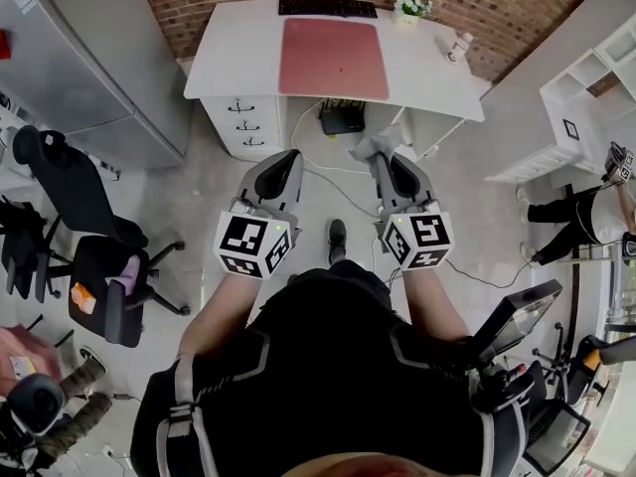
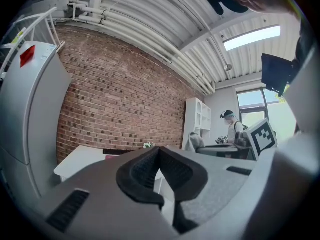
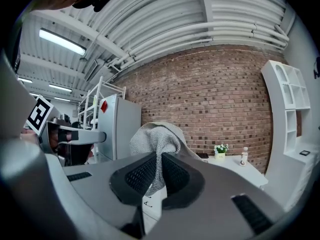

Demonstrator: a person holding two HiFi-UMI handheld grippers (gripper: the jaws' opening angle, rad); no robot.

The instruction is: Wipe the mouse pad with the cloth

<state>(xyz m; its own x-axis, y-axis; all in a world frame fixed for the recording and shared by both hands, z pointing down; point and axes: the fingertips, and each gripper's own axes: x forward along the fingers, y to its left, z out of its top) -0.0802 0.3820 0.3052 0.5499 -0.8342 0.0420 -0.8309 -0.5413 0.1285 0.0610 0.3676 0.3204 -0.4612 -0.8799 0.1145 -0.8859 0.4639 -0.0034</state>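
Your right gripper (image 3: 160,157) has its jaws pinched on the cloth (image 3: 155,138). A fold is trapped between the pads, and the rest bunches up above and ahead of the tips. In the head view the cloth (image 1: 369,148) shows as a grey wad at the nose of that gripper (image 1: 384,164). Your left gripper (image 2: 159,152) has its jaws pressed together with nothing between them, and it rides level with the right one, just beside it (image 1: 286,158).

Both grippers are held out in front of your body over the floor, well short of the desk (image 1: 237,60). The pad (image 1: 333,58) lies flat on the desk straight ahead of you, in front of the keyboard (image 1: 327,7). Its long axis runs across you, parallel to the desk's front edge.

Seen from above, the right gripper lines up with the pad's right-hand edge and the left gripper with its left-hand edge. Neither is clearly nearer, but only the right one carries the cloth.

So the coming move looks like a step and a reach forward and down. Drift slightly to your left to land the cloth on the pad, not on the bare white top beside it. From there, strokes along the long axis should cover it in the fewest passes.
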